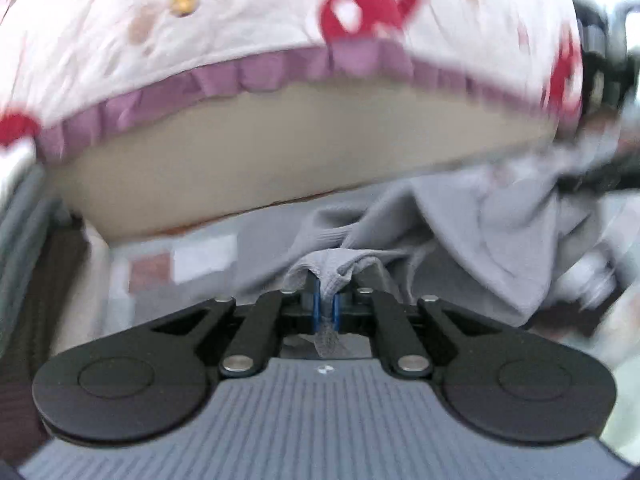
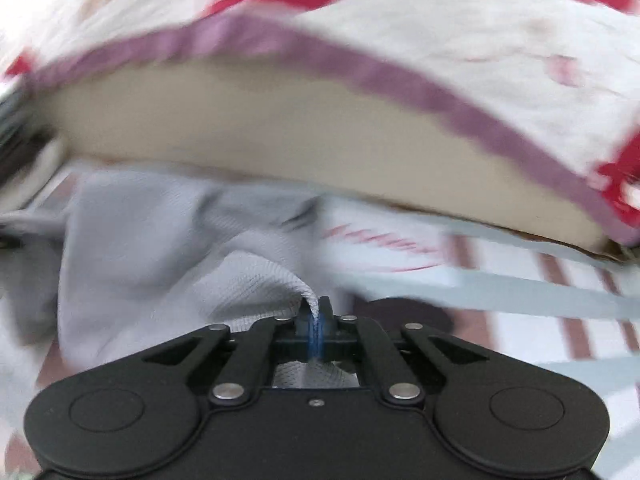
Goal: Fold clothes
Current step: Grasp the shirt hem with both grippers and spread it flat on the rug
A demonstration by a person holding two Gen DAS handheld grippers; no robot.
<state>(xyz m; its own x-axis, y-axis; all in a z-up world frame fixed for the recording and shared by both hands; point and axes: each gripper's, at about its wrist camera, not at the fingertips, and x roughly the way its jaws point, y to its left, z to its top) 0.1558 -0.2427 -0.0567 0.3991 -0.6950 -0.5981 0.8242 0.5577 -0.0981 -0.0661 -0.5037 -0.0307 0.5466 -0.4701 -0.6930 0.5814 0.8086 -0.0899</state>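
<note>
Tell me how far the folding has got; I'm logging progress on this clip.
Done: nothing looks folded yet. In hand: the left hand-held gripper and right hand-held gripper are each shut on a pinch of the crumpled grey knit garment, which hangs bunched below the white, red-patterned cloth with purple trim. Left: spreading it flat and making every fold.
</note>
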